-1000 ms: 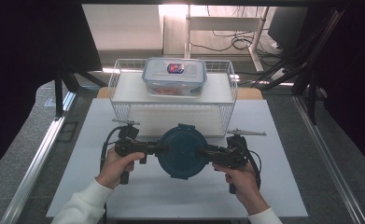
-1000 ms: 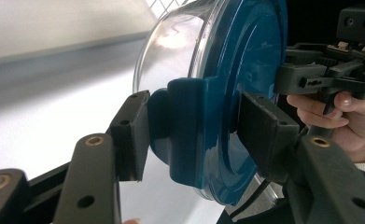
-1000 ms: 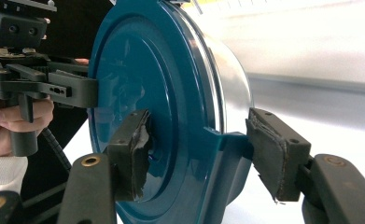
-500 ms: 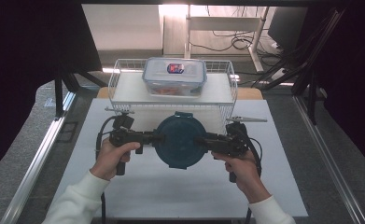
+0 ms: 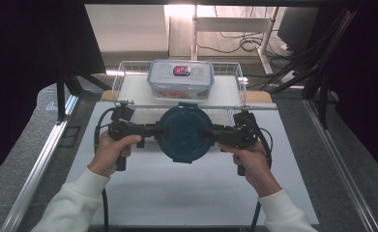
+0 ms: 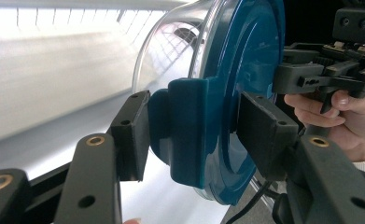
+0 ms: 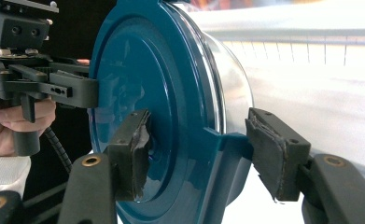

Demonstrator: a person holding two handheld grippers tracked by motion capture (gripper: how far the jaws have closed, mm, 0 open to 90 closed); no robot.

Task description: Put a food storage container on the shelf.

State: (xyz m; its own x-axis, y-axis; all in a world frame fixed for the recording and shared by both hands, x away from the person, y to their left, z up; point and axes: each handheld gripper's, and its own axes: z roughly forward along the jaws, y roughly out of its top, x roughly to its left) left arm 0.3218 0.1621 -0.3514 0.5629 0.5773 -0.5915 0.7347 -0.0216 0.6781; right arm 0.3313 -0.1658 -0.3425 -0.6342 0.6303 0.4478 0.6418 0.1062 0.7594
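High view: round container point(image 5: 184, 134) w/ teal lid sits mid-frame, held off the white mat point(image 5: 177, 193) between both grippers, right in front of the wire basket point(image 5: 123, 79). Left gripper point(image 5: 152, 130) grabs it at 9 o'clock, right gripper point(image 5: 214, 133) at 3 o'clock. Rectangular box point(image 5: 181, 79) w/ clear lid rests in the basket at 12 o'clock from the container, apart from it.

Left gripper view: jaws clamped on the lid's side tab point(image 6: 189, 126); one pad on the clear bowl side, other pad on the lid's top face. Clear bowl point(image 6: 171, 46) bulges toward 11 o'clock, lid face points to 3 o'clock. Other gripper and its hand point(image 6: 343, 112) show at 3 o'clock, far edge of lid.

Right gripper view: jaws clamped on the opposite tab point(image 7: 227, 149), left pad pressed to the lid's top face, right pad just at the tab on the bowl side. Left hand point(image 7: 12, 121) at 9 o'clock w/ its gripper on the far rim.
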